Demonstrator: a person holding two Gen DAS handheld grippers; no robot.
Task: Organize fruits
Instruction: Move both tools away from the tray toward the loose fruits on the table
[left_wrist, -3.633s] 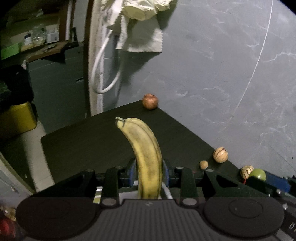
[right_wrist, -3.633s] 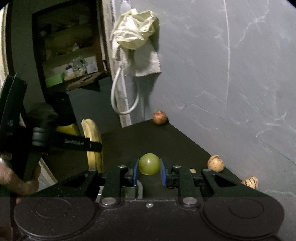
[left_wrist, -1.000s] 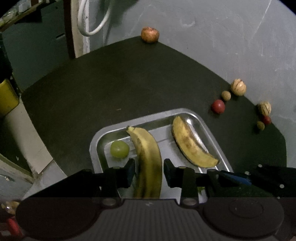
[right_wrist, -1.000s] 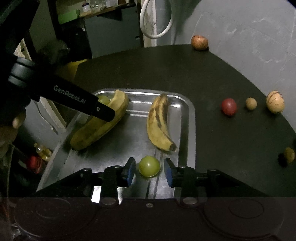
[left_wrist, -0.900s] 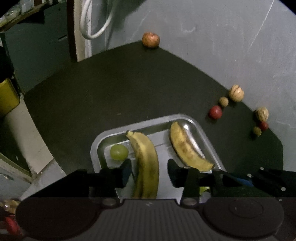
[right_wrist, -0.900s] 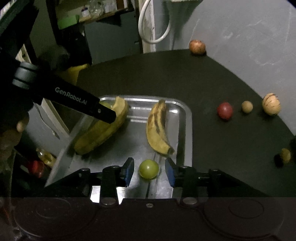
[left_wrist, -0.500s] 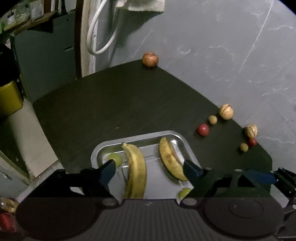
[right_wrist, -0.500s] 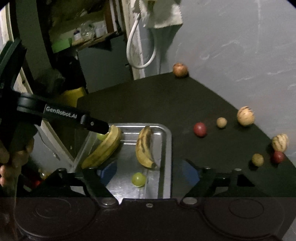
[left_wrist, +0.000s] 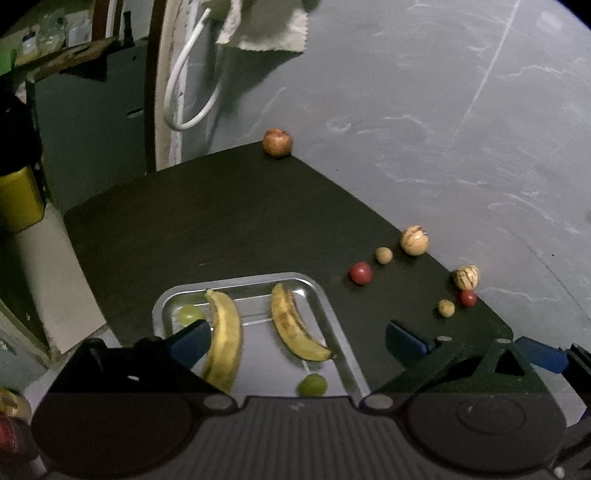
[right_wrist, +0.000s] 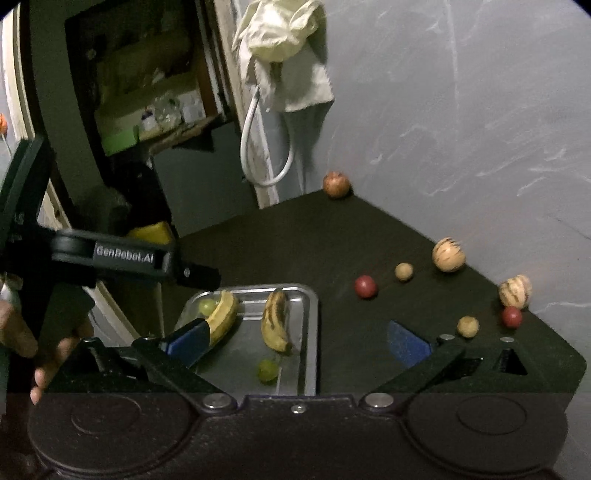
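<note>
"GenRobot.AI" was printed in white on the left tongs (right_wrist: 192, 275). Both the left tongs and the right tongs (right_wrist: 295, 341) were spreading wide, gripping nothing. Below them, a shiny metal tray (left_wrist: 334, 317) on the matte black tabletop (left_wrist: 229, 221) held 2 speckled bananas (left_wrist: 223, 343) and 2 smooth green grapes (left_wrist: 312, 384). Round fruits (left_wrist: 360, 273) lay beyond, by the grey wall (left_wrist: 461, 129).

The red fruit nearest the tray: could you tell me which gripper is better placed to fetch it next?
Probably the right. In its wrist view the red fruit sits nearly straight ahead between the opening, empty jaws of the right gripper. The left gripper, also opening and empty, faces the tray.
</note>
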